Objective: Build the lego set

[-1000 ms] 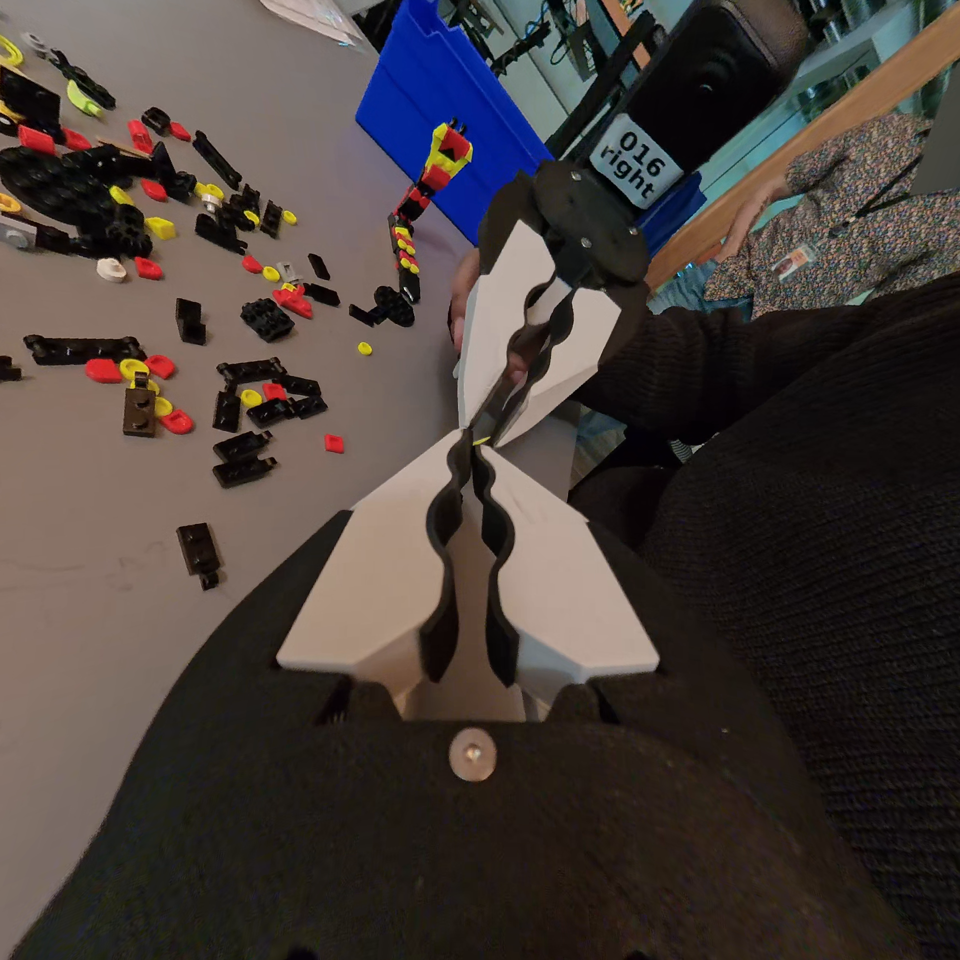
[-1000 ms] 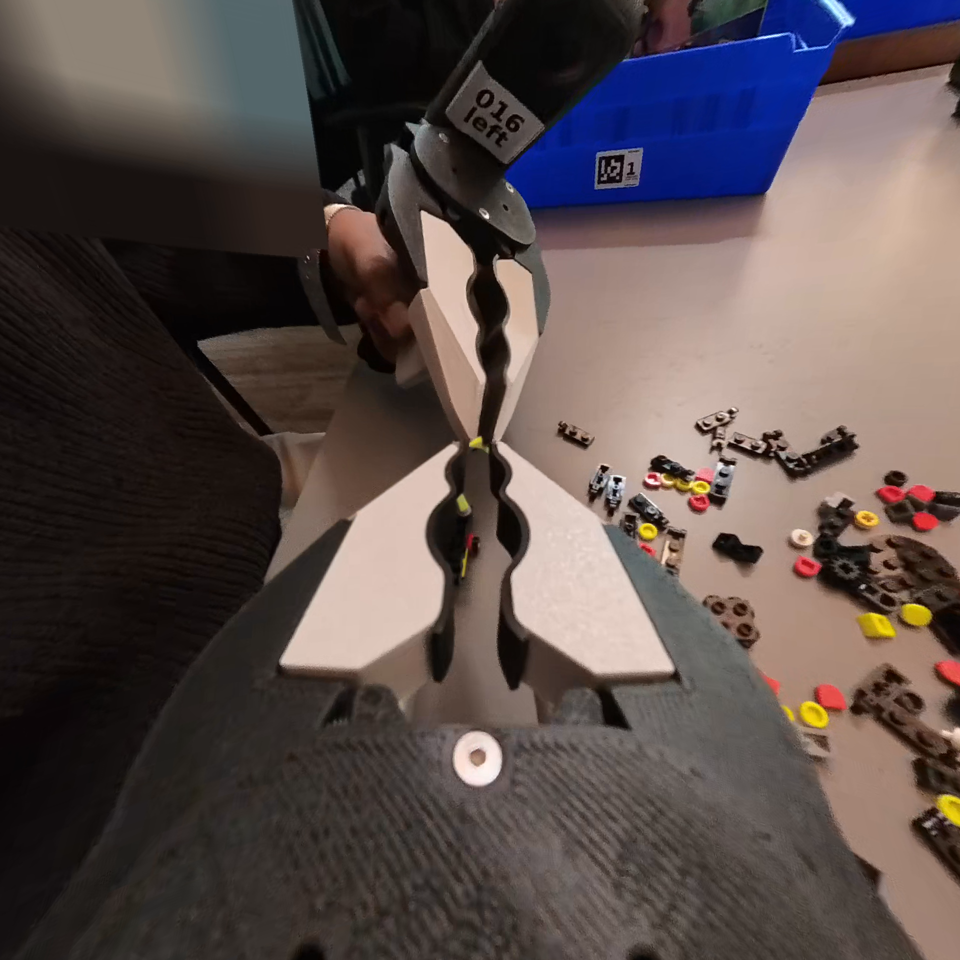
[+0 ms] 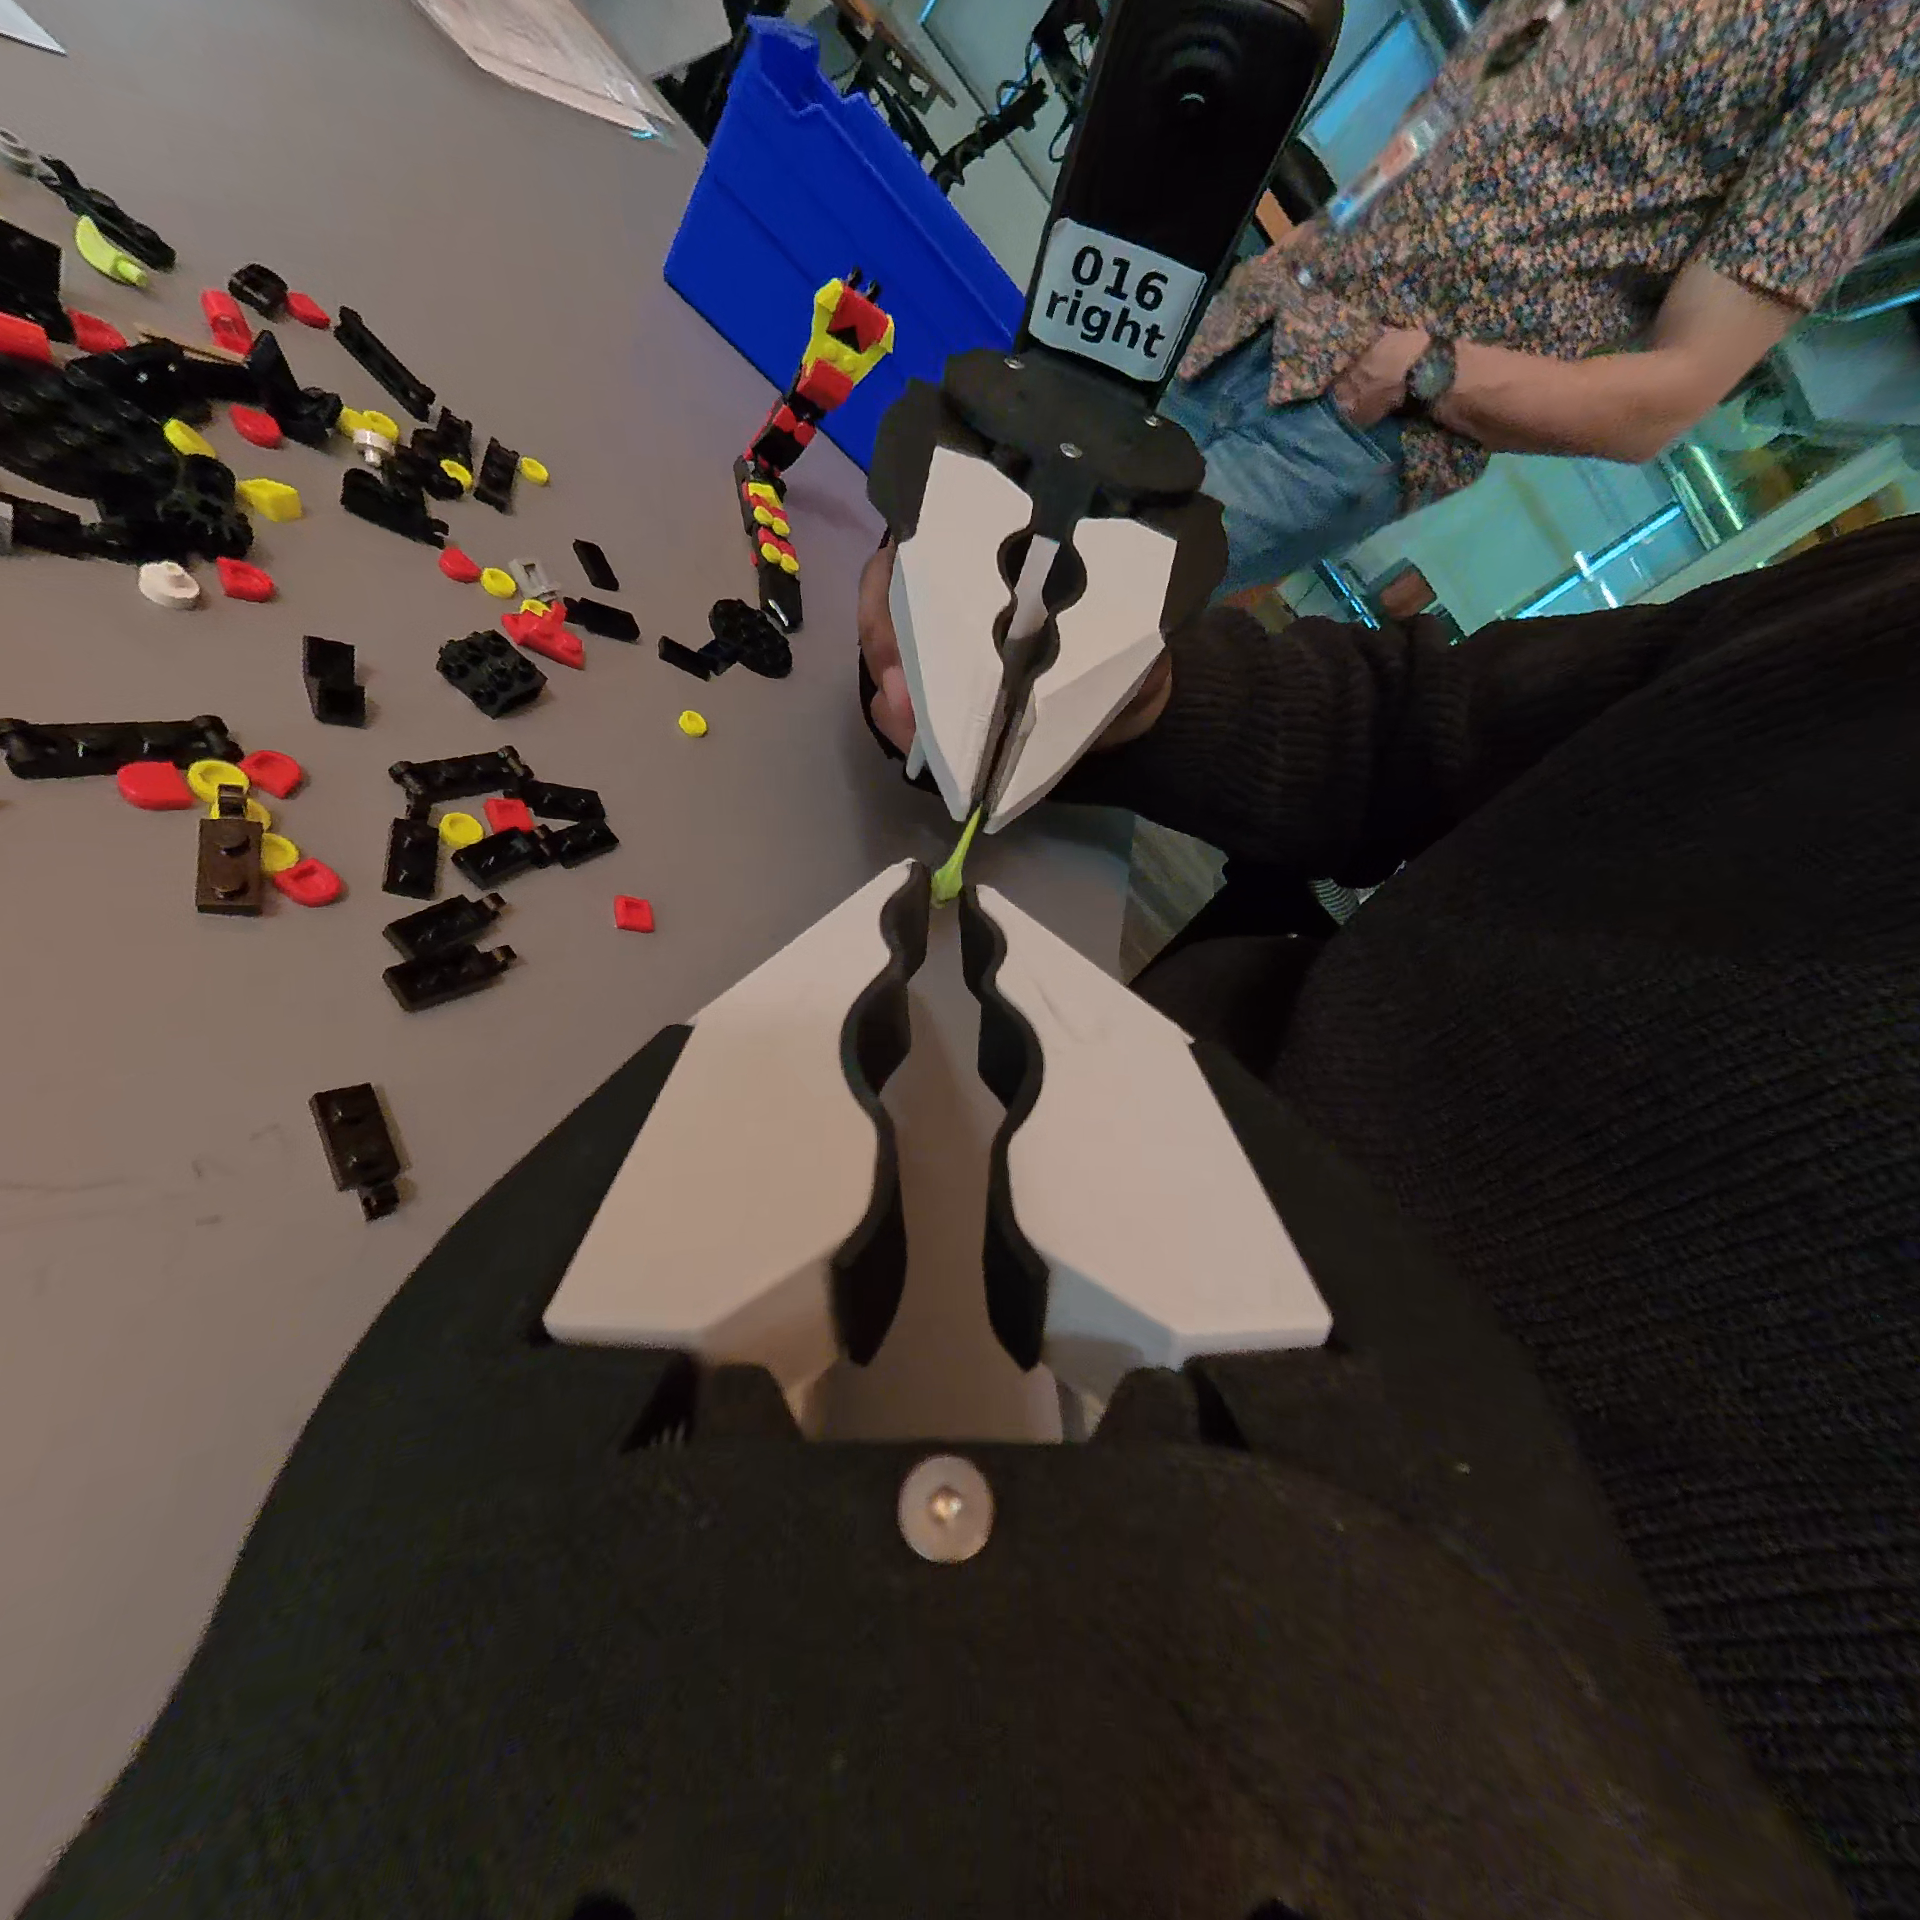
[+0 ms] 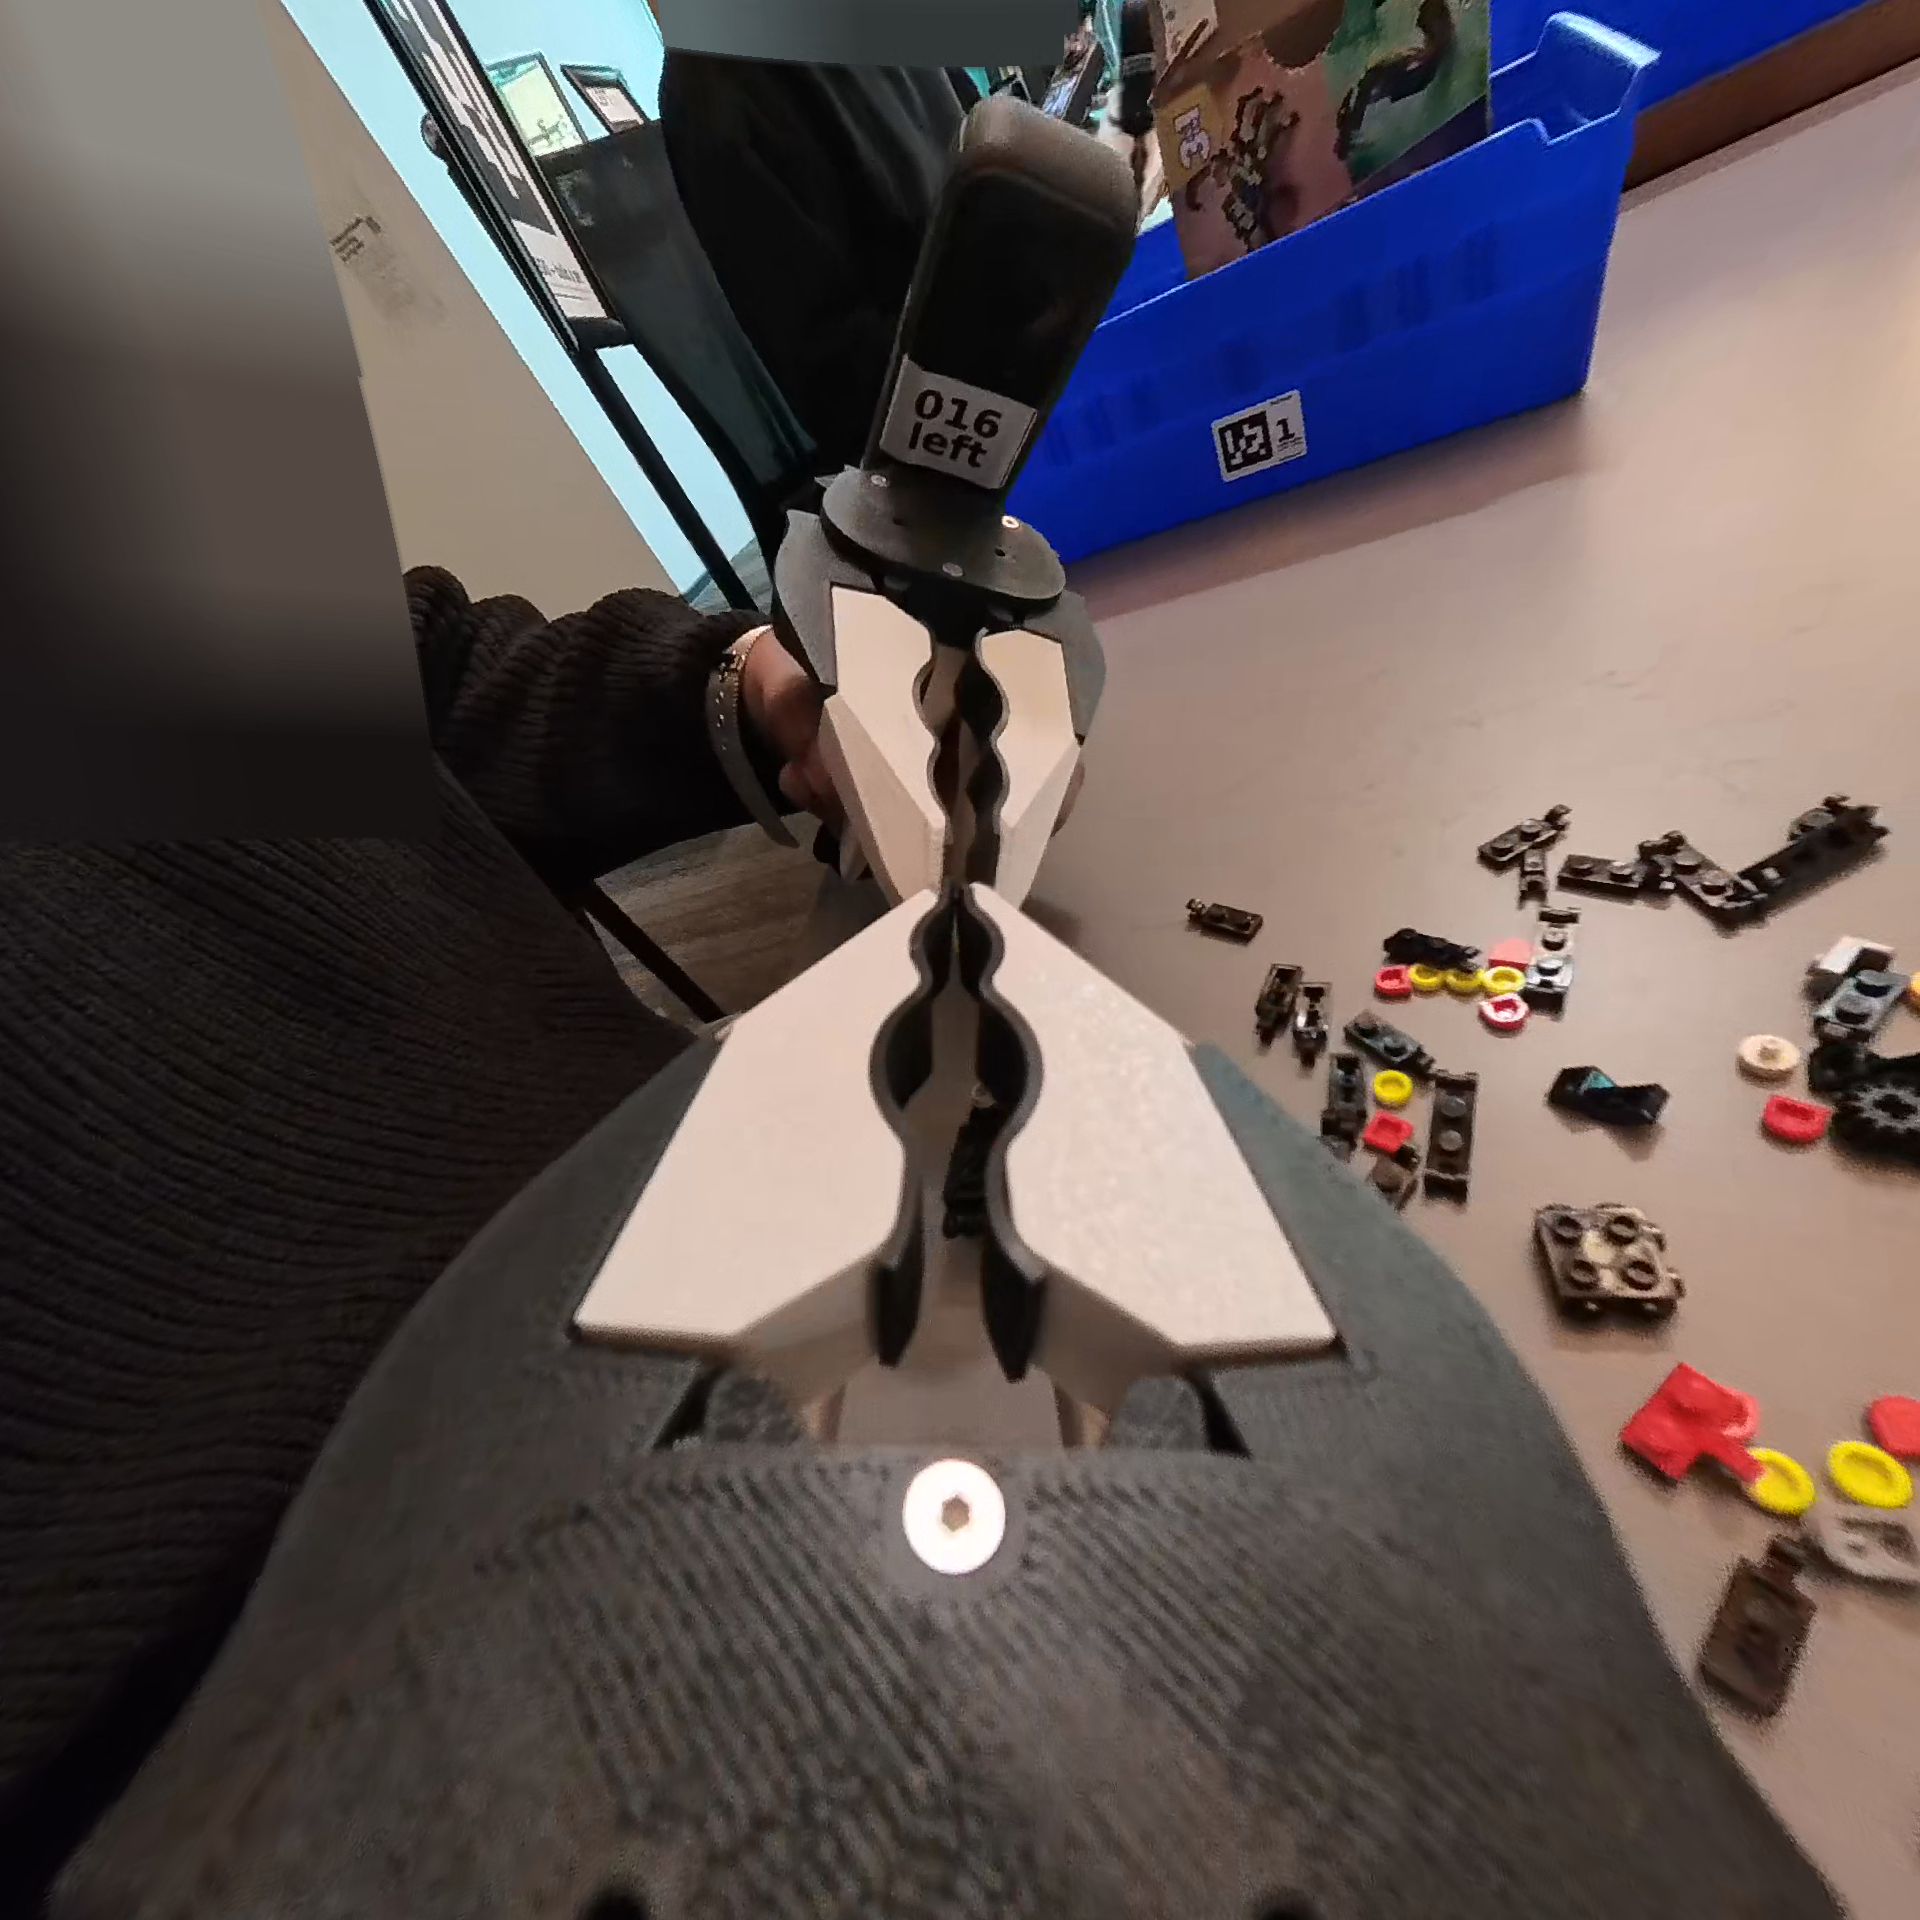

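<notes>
Sliver of lime-green lego piece (image 3: 954,865), centre frame, light, rigid, slippery: right gripper (image 3: 982,821) clamped on its upper end, left gripper (image 3: 943,896) slightly apart around lower tip; best held flat-sided.

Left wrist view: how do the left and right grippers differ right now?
The right gripper has its tips pinched shut on the lime piece. The left gripper shows a narrow gap at its tips with the piece's other end in it, grip unclear. The right gripper's pads close toward the tips; the left gripper's pads stand apart along their whole length. Shared: white fingers, black wavy pads, pointed tip to tip.
</notes>
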`<state>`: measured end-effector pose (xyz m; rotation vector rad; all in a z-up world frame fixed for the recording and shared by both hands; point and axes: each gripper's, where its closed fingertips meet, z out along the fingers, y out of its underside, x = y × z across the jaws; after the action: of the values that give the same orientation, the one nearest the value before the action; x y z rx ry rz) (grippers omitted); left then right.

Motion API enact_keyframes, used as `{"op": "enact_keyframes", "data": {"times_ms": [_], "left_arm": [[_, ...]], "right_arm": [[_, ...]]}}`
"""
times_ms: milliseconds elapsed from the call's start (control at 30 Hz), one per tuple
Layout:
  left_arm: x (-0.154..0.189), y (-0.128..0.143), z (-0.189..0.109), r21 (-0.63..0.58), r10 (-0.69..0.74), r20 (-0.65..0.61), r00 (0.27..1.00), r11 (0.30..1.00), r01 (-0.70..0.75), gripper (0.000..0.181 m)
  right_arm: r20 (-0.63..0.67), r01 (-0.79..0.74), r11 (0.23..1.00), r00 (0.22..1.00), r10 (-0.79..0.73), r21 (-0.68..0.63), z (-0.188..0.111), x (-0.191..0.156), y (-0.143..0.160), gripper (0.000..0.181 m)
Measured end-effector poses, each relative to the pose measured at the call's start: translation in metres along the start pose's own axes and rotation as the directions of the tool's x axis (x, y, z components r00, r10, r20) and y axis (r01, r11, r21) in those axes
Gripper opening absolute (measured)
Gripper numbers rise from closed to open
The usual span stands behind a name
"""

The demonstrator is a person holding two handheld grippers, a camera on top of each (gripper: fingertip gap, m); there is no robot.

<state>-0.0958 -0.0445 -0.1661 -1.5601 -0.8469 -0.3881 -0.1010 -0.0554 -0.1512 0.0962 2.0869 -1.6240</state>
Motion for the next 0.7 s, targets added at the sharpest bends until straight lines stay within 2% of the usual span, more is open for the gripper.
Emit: {"op": "enact_keyframes", "data": {"times_ms": [567, 700], "left_arm": [[-0.004, -0.004, -0.004, 0.016, 0.006, 0.021, 1.0, 1.0, -0.006, 0.002], [-0.003, -0.005, -0.003, 0.018, 0.018, 0.027, 0.999, 1.0, -0.019, 0.002]], "right_arm": [[-0.012, 0.02, 0.998, 1.0, -0.021, -0.062, -0.001, 0.005, 0.011, 0.0], [-0.003, -0.008, 1.0, 1.0, 0.008, -0.028, -0.001, 0.005, 0.007, 0.005]]}}
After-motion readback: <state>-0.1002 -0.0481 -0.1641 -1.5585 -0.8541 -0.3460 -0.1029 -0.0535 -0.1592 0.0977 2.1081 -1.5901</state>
